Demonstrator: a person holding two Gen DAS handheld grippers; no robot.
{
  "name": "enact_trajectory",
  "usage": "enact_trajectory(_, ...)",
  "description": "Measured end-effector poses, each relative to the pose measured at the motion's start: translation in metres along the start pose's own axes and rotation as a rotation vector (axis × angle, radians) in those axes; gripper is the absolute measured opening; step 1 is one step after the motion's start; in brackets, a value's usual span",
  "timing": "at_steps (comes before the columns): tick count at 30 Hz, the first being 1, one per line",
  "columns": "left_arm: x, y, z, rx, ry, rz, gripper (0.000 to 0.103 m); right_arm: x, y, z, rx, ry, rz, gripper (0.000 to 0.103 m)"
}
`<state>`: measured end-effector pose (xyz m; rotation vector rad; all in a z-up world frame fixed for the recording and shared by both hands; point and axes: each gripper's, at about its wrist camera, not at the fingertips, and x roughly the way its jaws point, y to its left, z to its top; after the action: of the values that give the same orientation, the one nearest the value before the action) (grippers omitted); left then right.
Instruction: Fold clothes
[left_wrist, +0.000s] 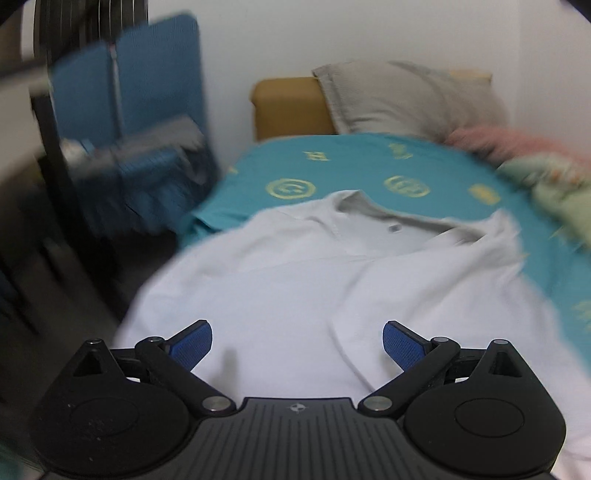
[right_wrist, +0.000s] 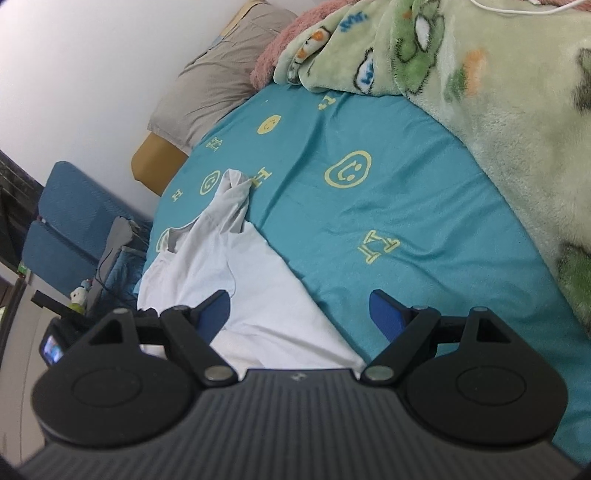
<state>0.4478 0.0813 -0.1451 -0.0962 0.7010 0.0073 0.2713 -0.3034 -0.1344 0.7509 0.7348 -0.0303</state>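
White polo shirt (left_wrist: 295, 280) lies on the teal bedsheet (right_wrist: 369, 221), soft, light, limp. Your left gripper (left_wrist: 297, 341) and right gripper (right_wrist: 301, 314) both gape wide, empty; pinch hem corners.

Even, soft light; left view motion-blurred (edges worst), right view sharp.

Letter "H" (yellow) on bedsheet (right_wrist: 369, 206)

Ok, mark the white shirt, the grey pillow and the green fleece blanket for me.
white shirt (left_wrist: 295, 295): left wrist view, on the chest area.
grey pillow (left_wrist: 406, 99): left wrist view, middle of its face.
green fleece blanket (right_wrist: 498, 92): right wrist view, on the printed pile.
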Motion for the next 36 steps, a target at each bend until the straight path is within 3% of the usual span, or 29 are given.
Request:
enact_trajectory(2,0.007,0.012,0.003,-0.12,0.021,-0.124,0.101,0.0,0.002,-0.001,-0.009,-0.003,-0.003,0.084)
enact_trajectory(4,0.02,0.013,0.005,-0.194,0.029,-0.189,0.101,0.0,0.003,-0.002,-0.019,-0.003,-0.006,0.084)
enact_trajectory(8,0.048,-0.006,0.004,-0.181,0.049,-0.197,0.094,0.006,0.003,-0.003,-0.026,0.001,-0.031,0.084)
enact_trajectory(10,0.06,-0.02,0.002,-0.146,0.057,-0.168,0.076,0.01,0.003,-0.002,-0.022,0.005,-0.036,0.084)
enact_trajectory(11,0.063,-0.029,0.001,-0.124,0.045,-0.143,0.06,0.011,0.002,-0.002,-0.02,0.006,-0.038,0.084)
enact_trajectory(12,0.063,-0.037,0.001,-0.082,0.032,-0.117,0.037,0.012,0.003,-0.002,-0.021,0.006,-0.04,0.084)
enact_trajectory(13,0.062,-0.046,0.002,-0.032,0.019,-0.092,0.029,0.013,0.003,-0.002,-0.021,0.005,-0.041,0.084)
enact_trajectory(14,0.061,-0.053,0.005,0.01,0.01,-0.089,0.006,0.012,0.002,-0.002,-0.017,0.006,-0.037,0.084)
enact_trajectory(15,0.061,-0.06,0.012,0.036,0.005,-0.092,0.004,0.011,0.003,-0.003,-0.013,0.01,-0.025,0.084)
enact_trajectory(20,0.05,-0.099,0.085,0.14,-0.069,-0.086,0.003,0.004,0.006,-0.007,-0.015,0.027,0.017,0.084)
enact_trajectory(23,0.06,-0.115,0.109,0.144,-0.102,0.028,0.003,0.004,0.01,-0.01,-0.012,0.041,0.036,0.084)
enact_trajectory(25,0.082,-0.12,0.102,0.155,-0.069,0.115,0.004,0.005,0.013,-0.012,-0.009,0.054,0.062,0.084)
enact_trajectory(28,0.117,-0.113,0.077,0.124,0.049,0.193,0.023,0.006,0.021,-0.013,-0.082,0.045,0.066,0.084)
enact_trajectory(30,0.114,-0.108,0.063,0.087,0.083,0.128,0.041,0.007,0.021,-0.013,-0.112,0.039,0.056,0.084)
enact_trajectory(33,0.077,-0.106,0.046,0.101,0.065,0.09,0.063,0.009,0.015,-0.009,-0.093,0.055,0.066,0.084)
enact_trajectory(36,0.013,-0.106,0.029,0.142,0.031,0.07,0.071,0.006,0.018,-0.007,-0.107,0.045,0.083,0.084)
